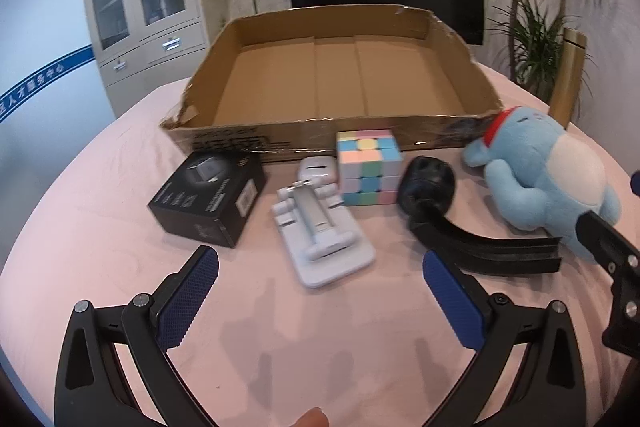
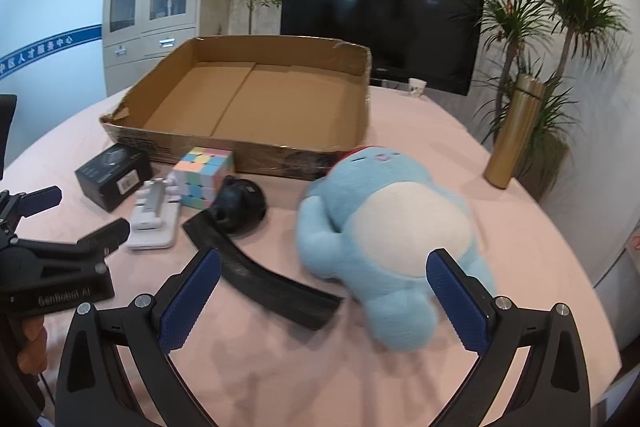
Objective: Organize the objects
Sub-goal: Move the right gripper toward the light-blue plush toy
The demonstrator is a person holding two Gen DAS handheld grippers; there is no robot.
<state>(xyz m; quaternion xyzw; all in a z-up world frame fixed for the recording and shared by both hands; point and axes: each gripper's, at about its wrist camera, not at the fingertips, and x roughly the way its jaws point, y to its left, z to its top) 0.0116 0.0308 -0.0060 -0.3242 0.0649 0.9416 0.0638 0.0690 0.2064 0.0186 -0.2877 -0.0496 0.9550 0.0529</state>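
Both claws spread wide, nothing held. Right gripper over blue plush, lying at four o'clock of empty cardboard box. We straddle belly, pinch gently. Left gripper hovers near white stand.

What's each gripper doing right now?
Left gripper: open, holding nothing.
Right gripper: open, holding nothing; blue plush toy lies ahead of it.

Cardboard box interior free. Row of objects crowds its near wall: black box, cube, plush. Tabletop nearer than row clear.
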